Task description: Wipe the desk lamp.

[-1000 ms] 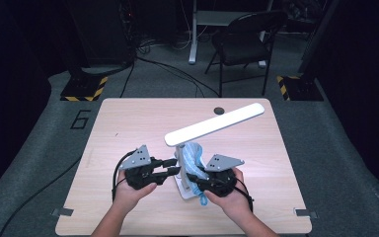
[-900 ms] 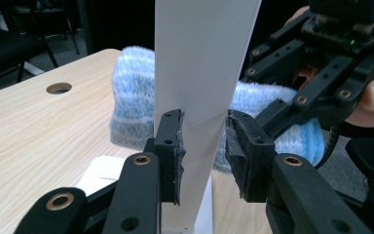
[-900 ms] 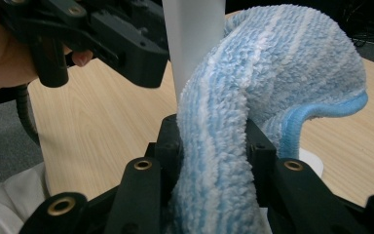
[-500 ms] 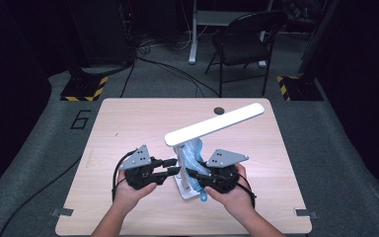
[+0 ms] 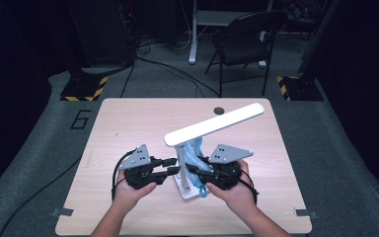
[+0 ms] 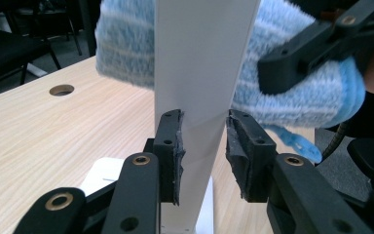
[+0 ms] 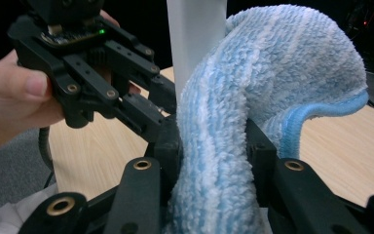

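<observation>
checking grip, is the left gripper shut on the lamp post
Not fully: left hand-held gripper straddles the lamp post; one pad touches, the other shows a gap.

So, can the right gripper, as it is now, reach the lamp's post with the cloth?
Probably yes. The right gripper holds the blue cloth right against the white lamp post, with nothing between them. The left gripper straddles the post lower down, so that stretch looks blocked for wiping.

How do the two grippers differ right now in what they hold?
The left gripper straddles the white lamp post, jaws either side of it; the right gripper is clamped on the blue cloth. The post is rigid and upright; the cloth is soft and draped against it. Both work at the post.
</observation>
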The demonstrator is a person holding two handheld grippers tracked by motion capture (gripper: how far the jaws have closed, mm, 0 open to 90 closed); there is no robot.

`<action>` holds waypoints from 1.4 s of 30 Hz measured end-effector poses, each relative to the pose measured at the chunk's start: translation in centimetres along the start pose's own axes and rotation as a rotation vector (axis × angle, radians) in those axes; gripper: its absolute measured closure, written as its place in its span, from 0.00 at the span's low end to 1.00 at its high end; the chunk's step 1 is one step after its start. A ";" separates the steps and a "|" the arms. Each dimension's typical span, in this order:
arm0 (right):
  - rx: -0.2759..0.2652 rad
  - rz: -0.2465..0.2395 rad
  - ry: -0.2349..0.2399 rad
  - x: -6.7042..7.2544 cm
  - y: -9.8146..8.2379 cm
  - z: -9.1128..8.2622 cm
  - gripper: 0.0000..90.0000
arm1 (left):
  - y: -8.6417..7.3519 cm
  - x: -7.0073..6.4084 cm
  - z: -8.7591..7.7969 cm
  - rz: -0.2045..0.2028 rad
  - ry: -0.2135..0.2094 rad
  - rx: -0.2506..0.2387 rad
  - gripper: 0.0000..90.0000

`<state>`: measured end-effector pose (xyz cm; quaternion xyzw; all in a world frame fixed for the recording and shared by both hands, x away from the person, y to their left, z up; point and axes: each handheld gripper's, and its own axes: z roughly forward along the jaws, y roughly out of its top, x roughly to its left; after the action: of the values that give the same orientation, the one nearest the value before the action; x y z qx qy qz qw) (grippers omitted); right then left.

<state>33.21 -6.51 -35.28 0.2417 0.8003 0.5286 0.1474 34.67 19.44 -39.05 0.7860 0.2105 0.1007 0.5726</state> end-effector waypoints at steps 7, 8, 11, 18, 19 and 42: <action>-0.025 -0.014 0.000 0.1 0.9 -0.5 0.74 | 0.0 0.0 0.0 -0.008 -0.005 0.001 0.74; -0.026 -0.009 0.002 0.1 1.0 -0.6 0.74 | 0.1 0.0 0.0 -0.007 -0.005 0.000 0.73; -0.038 -0.004 0.005 0.1 1.4 -0.9 0.74 | 0.1 0.0 0.0 -0.007 -0.005 -0.001 0.73; -0.086 0.008 0.018 0.2 2.4 -1.6 0.75 | 0.1 0.1 0.0 0.001 -0.002 0.002 0.73; -0.092 0.014 0.021 0.1 2.5 -1.7 0.75 | 0.1 0.1 0.0 0.001 -0.003 0.001 0.73; -0.143 0.014 -0.009 -0.3 2.7 -2.5 0.76 | -0.1 -0.2 2.2 0.003 0.056 -0.017 0.51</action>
<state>32.84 -7.70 -31.85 0.2387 0.7581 0.5842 0.1642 35.39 17.49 -39.83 0.7784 0.2243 0.1255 0.5727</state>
